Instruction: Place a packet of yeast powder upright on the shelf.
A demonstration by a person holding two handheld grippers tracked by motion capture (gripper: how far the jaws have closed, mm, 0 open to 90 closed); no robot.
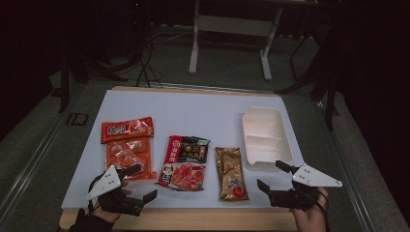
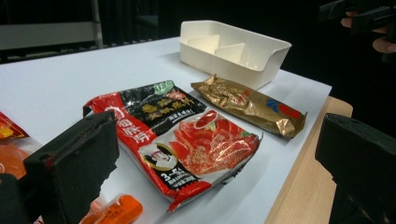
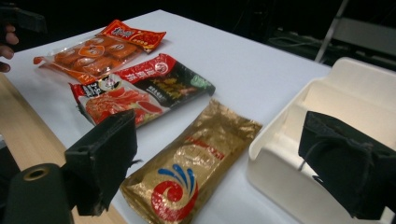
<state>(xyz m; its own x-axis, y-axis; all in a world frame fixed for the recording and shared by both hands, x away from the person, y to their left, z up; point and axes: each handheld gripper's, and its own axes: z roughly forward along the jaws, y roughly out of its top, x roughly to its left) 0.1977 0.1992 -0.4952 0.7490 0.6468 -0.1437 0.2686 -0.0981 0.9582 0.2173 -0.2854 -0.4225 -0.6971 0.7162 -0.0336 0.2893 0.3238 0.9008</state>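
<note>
Three food packets lie in a row on the white table top (image 1: pixel 193 111): an orange packet (image 1: pixel 127 147) at the left, a red and black packet (image 1: pixel 185 162) in the middle, a gold packet (image 1: pixel 231 173) at the right. A white two-compartment tray (image 1: pixel 267 137) stands past the gold packet. My left gripper (image 1: pixel 137 182) is open near the front left edge, just below the orange packet, its jaws wide in the left gripper view with the red and black packet (image 2: pixel 182 135) beyond them. My right gripper (image 1: pixel 274 175) is open at the front right, between the gold packet (image 3: pixel 187 163) and the tray (image 3: pixel 336 126).
The table's wooden front edge (image 1: pixel 193 218) runs below the packets. Behind the table the floor is dark, with a white table frame (image 1: pixel 232 38) and dark stands with cables (image 1: pixel 140 58).
</note>
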